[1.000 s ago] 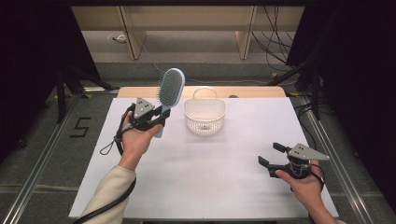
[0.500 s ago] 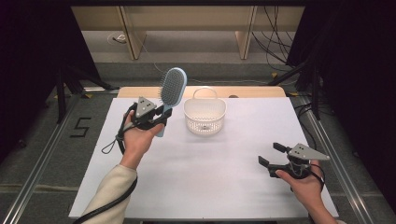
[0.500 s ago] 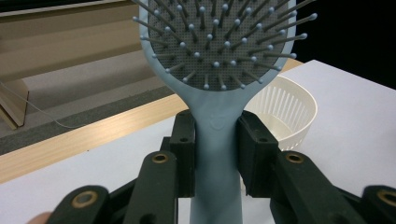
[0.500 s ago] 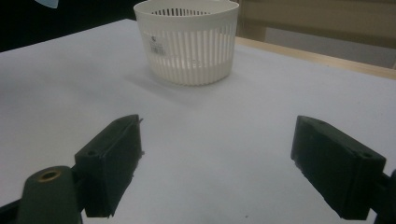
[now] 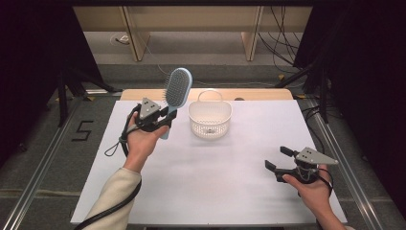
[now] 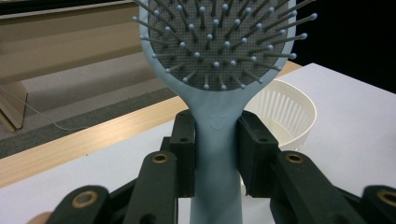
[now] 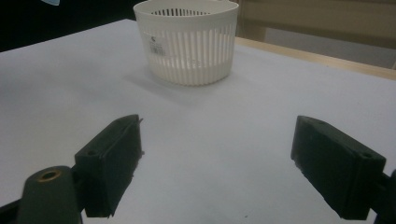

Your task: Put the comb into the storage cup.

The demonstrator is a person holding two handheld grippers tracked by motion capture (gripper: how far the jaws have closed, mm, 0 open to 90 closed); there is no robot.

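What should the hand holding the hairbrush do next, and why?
Probably carry the hairbrush a little rightward over the white basket. The left hand-held gripper clamps its handle upright, just beside the basket, whose top is open.

The hairbrush (image 6: 217, 140) is pale blue, its pad dark grey with a fine dotted mesh and grey bristles tipped in lighter grey balls. The left tongs (image 6: 217, 154) are black with brass-coloured rivets, and the right tongs (image 7: 217, 158) are black too, with one brass rivet. Each carries a grey three-cornered plate. The basket (image 5: 209, 117) is white, its wall patterned with narrow upright slits. The bench (image 5: 230, 177) is white with a light wood strip along its far edge. The sleeve (image 5: 112, 201) is cream.
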